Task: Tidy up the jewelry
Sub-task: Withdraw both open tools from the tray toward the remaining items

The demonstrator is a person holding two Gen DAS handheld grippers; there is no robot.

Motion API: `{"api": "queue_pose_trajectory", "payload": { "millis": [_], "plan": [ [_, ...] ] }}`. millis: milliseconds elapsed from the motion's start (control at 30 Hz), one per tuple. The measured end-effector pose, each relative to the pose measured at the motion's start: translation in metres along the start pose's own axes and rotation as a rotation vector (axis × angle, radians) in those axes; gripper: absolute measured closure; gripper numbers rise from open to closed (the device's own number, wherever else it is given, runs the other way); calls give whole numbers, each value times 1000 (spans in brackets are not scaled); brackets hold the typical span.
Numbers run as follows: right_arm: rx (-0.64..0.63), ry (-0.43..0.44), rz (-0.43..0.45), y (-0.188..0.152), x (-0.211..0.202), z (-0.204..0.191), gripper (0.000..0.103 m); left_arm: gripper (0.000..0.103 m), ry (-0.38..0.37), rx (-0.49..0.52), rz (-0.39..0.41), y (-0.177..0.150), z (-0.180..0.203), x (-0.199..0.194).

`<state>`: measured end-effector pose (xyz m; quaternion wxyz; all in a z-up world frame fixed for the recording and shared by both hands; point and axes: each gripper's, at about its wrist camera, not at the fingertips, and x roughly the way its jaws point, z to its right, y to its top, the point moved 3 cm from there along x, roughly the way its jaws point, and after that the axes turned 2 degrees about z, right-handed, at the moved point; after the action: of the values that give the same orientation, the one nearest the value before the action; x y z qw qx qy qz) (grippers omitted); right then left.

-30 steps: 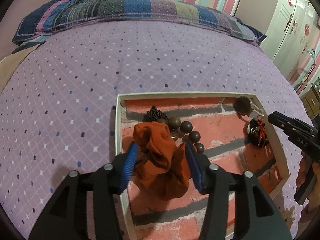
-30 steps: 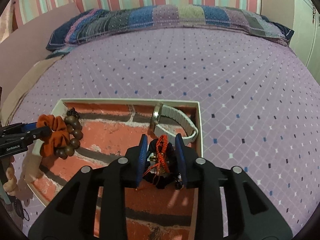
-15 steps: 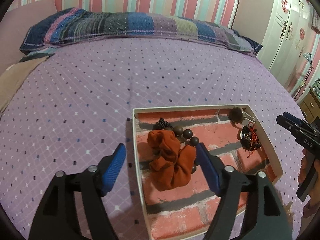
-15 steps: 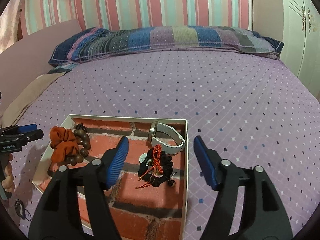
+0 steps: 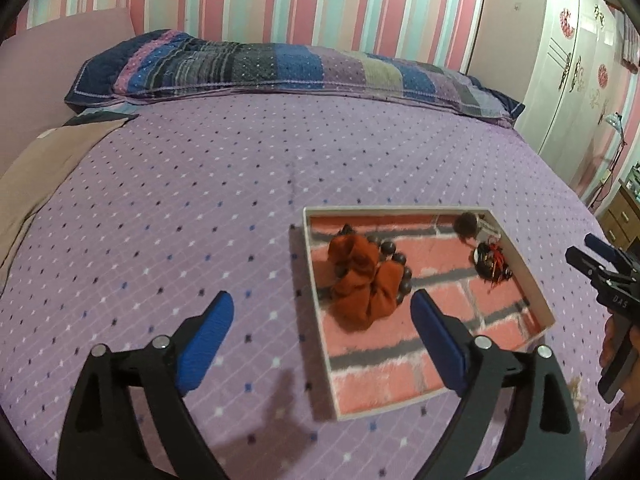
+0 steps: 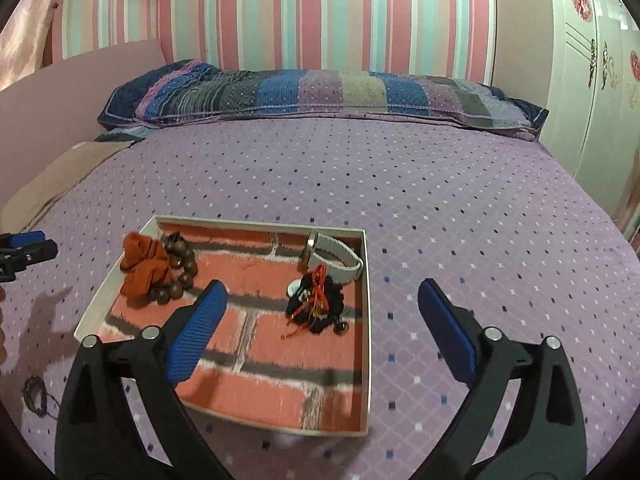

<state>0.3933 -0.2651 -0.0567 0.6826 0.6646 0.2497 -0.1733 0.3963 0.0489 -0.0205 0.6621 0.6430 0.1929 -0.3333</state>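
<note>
Purple bedspread (image 6: 440,200): tray (image 6: 366,320) long axis toward pillow; both tongs (image 5: 320,332) (image 6: 322,324) wide, empty.

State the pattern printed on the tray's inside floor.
Red bricks with grey mortar lines on the tray, clearest in the right wrist view.

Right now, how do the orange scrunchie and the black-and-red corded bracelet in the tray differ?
The orange scrunchie is plain bunched cloth; the black-and-red corded bracelet is a tangle of cords and small charms. The scrunchie lies at the tray's left end, on the wooden bead bracelet; the corded bracelet lies by the white watch. Both lie in the tray, neither held.
</note>
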Motion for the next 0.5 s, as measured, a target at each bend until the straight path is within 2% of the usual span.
{"api": "queue_pose_trajectory", "payload": {
  "millis": [133, 367, 500],
  "plan": [
    [14, -10, 3, -11, -16, -4, 4, 9, 25, 4, 18, -15, -7, -19],
    [39, -34, -12, -34, -33, -7, 4, 9, 64, 9, 21, -41, -15, -42],
    [41, -57, -12, -46, -37, -5, 4, 9, 58, -7, 23, -57, -22, -53]
  ]
}}
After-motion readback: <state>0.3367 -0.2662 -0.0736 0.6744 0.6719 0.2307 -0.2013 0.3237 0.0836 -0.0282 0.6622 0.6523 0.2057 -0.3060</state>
